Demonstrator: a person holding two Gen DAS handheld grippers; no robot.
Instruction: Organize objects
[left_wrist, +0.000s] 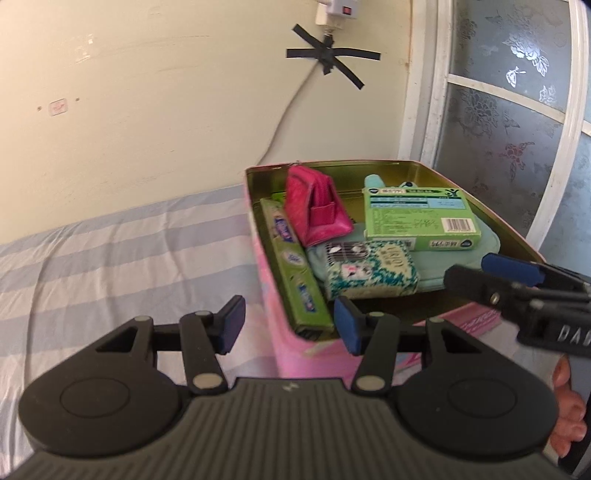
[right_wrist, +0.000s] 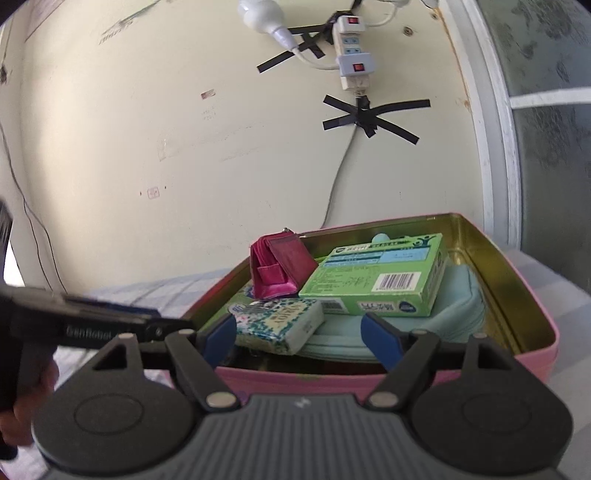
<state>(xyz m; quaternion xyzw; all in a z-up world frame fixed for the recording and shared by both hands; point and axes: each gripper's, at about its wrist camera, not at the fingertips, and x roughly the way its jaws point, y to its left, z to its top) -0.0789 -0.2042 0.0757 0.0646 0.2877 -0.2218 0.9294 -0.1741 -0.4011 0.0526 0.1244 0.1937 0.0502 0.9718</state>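
A pink tin (left_wrist: 269, 295) with a gold inside stands open on the bed. In it lie a magenta coin purse (left_wrist: 317, 206), a long green toothpaste box (left_wrist: 291, 266), a patterned tissue pack (left_wrist: 369, 273), a green barcoded box (left_wrist: 417, 218) and a teal pouch (left_wrist: 480, 236). My left gripper (left_wrist: 290, 326) stands open at the tin's near left corner and grips nothing. In the right wrist view, my right gripper (right_wrist: 301, 341) is open just above the tin's near wall (right_wrist: 295, 380), facing the tissue pack (right_wrist: 280, 325) and the pouch (right_wrist: 454, 306). Nothing is pinched between its pads.
The tin rests on a blue-and-white striped sheet (left_wrist: 110, 258). Behind it is a cream wall with a power strip (right_wrist: 354, 55) and a cable held by black tape (right_wrist: 369, 114). A frosted window (left_wrist: 517, 110) stands at the right. A hand (left_wrist: 569, 406) holds the right gripper.
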